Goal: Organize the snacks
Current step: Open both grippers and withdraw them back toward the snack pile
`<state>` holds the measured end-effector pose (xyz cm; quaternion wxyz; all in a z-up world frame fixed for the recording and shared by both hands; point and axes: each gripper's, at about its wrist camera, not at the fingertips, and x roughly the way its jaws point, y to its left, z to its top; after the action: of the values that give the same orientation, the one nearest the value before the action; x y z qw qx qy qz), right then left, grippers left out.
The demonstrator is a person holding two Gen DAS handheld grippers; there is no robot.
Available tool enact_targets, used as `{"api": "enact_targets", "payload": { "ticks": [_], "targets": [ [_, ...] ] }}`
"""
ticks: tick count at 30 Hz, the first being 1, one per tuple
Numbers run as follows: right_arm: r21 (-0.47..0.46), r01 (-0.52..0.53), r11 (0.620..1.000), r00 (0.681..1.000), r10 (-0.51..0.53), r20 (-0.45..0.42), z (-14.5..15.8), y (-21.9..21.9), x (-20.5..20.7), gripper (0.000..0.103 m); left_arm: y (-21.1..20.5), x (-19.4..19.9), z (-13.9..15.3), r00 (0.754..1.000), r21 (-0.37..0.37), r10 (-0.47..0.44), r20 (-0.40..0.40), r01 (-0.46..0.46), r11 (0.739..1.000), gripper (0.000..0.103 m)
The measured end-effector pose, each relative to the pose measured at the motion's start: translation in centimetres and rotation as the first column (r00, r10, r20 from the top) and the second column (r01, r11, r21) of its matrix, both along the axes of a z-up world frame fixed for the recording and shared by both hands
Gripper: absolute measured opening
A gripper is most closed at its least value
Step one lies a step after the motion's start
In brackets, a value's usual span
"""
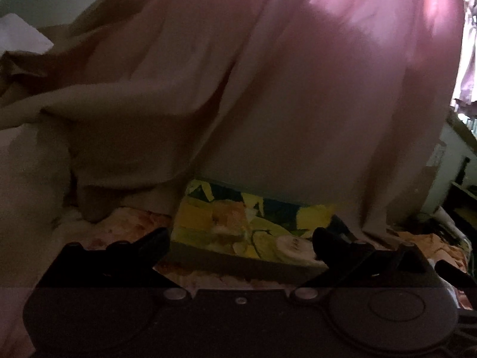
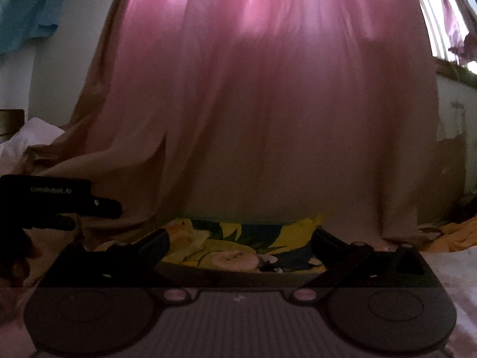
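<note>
A flat snack box [image 1: 238,223] with yellow, blue and orange fruit print lies on a floral bedsheet against a hanging pink curtain. My left gripper [image 1: 241,241] is open, its black fingers spread wide on either side of the box's near edge. The same box shows in the right wrist view [image 2: 238,250], with banana slices printed on it. My right gripper [image 2: 240,244] is also open, its fingers spread to either side of the box. The left gripper's black body [image 2: 53,200] appears at the left of the right wrist view. The scene is dim.
A pink curtain [image 1: 298,89] hangs right behind the box. Beige bedding [image 1: 104,119] is heaped at the left. Orange cloth [image 2: 459,235] lies at the right, and a white wall with shelves [image 1: 456,173] stands at the far right.
</note>
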<state>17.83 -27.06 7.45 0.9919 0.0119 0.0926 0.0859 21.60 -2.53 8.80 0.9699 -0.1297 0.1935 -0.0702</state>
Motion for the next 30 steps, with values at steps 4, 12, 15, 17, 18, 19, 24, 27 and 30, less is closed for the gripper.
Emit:
{"api": "enact_targets", "payload": {
  "ticks": [4, 12, 15, 17, 18, 19, 24, 27, 30],
  "targets": [
    [-0.004, 0.011, 1.000, 1.000, -0.011, -0.006, 0.3, -0.5, -3.7, 0.103, -0.2, -3.6, -0.5, 1.000, 0.003, -0.003, 0.005, 0.003, 1.000, 0.102],
    [-0.014, 0.043, 0.999, 0.999, -0.043, -0.033, -0.3, -0.8, -10.0, 0.103, 0.1, -9.4, -3.3, 0.999, 0.016, -0.008, -0.032, 0.009, 1.000, 0.102],
    [-0.022, 0.045, 0.999, 0.998, -0.046, -0.047, -0.7, -0.6, -11.7, 0.103, 0.5, -10.8, -4.3, 0.999, 0.011, 0.000, -0.054, 0.000, 1.000, 0.102],
    [-0.023, 0.056, 0.998, 0.997, -0.057, -0.060, -0.9, -0.6, -12.5, 0.103, 0.7, -11.4, -4.9, 0.998, 0.011, 0.007, -0.069, -0.006, 1.000, 0.102],
    [-0.022, 0.057, 0.998, 0.996, -0.058, -0.064, -1.0, -0.5, -13.0, 0.103, 0.7, -11.6, -5.1, 0.997, 0.014, 0.011, -0.076, -0.010, 1.000, 0.102],
    [-0.020, 0.058, 0.998, 0.996, -0.059, -0.070, -1.1, -0.5, -13.4, 0.103, 0.8, -11.8, -5.2, 0.997, 0.019, 0.014, -0.080, -0.012, 1.000, 0.102],
    [0.004, 0.076, 0.997, 0.989, -0.075, -0.124, -2.1, -0.7, -14.8, 0.103, 0.8, -12.8, -5.7, 0.993, 0.047, 0.032, -0.114, -0.026, 0.999, 0.102],
    [0.005, 0.093, 0.996, 0.980, -0.090, -0.179, -2.8, -0.9, -15.1, 0.103, 0.7, -13.6, -6.0, 0.991, 0.066, 0.043, -0.127, -0.035, 0.997, 0.102],
    [0.025, 0.099, 0.995, 0.972, -0.092, -0.217, -3.2, -1.3, -15.1, 0.103, 0.5, -14.1, -6.1, 0.989, 0.087, 0.049, -0.138, -0.038, 0.995, 0.102]
  ]
}}
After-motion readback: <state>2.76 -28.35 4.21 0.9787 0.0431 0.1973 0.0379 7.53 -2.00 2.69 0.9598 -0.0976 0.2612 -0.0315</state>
